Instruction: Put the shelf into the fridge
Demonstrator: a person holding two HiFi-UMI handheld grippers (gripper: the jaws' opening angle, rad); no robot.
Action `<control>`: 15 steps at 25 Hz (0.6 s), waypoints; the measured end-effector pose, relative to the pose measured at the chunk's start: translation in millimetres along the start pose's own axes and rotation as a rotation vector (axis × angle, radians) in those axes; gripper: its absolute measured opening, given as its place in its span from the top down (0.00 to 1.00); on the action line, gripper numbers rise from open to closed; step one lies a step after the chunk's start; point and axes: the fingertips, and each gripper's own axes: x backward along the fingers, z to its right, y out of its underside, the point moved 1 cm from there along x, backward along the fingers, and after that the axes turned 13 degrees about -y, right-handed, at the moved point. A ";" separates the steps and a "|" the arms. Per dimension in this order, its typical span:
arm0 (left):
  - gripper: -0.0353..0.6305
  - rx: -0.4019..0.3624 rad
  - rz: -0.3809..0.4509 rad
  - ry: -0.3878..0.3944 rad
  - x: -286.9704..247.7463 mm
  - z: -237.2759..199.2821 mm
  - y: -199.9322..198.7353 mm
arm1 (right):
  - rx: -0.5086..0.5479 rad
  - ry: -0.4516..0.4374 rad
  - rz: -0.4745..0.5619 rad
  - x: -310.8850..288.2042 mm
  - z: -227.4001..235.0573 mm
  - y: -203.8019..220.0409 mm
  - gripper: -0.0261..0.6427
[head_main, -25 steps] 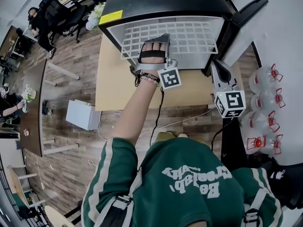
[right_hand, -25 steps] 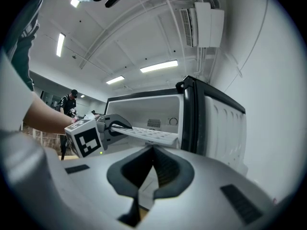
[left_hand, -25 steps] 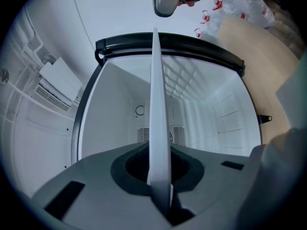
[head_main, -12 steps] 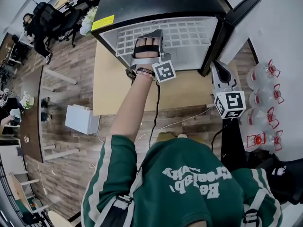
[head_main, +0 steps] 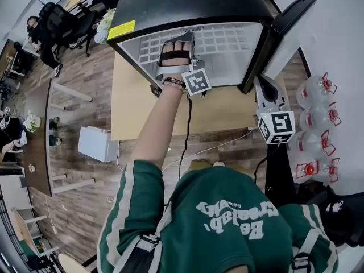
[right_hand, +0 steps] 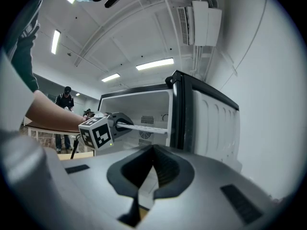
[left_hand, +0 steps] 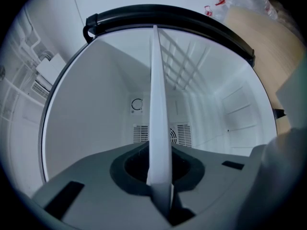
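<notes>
A white wire shelf (head_main: 227,41) lies level, mostly inside the open black mini fridge (head_main: 187,4), with its near edge still at the opening. My left gripper (head_main: 177,58) is shut on that near edge, left of its middle. In the left gripper view the shelf (left_hand: 158,104) runs edge-on from my left gripper (left_hand: 160,195) toward the fridge's back wall (left_hand: 141,133). My right gripper (head_main: 264,87) hangs by the open door (head_main: 290,27), away from the shelf. In its own view my right gripper (right_hand: 139,202) is shut on nothing and faces the shelf (right_hand: 144,127).
The fridge stands on a light wooden table (head_main: 227,110). Several water bottles with red caps (head_main: 318,129) lie on the floor at the right. A white box (head_main: 99,144) sits on the floor at the left. A cable (head_main: 187,135) trails down from the left gripper.
My left gripper has pushed forward, and the shelf has slid deeper into the fridge. The right gripper has stayed where it was.
</notes>
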 end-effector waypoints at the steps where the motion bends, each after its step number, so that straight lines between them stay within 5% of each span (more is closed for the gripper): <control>1: 0.87 0.003 0.000 0.001 -1.5 0.1 0.0 | 0.000 -0.002 0.000 -1.7 -0.1 -0.1 0.96; 15: 0.86 0.004 -0.006 -0.002 -21.2 1.9 2.1 | -0.005 -0.019 -0.015 -20.1 -2.1 3.0 0.95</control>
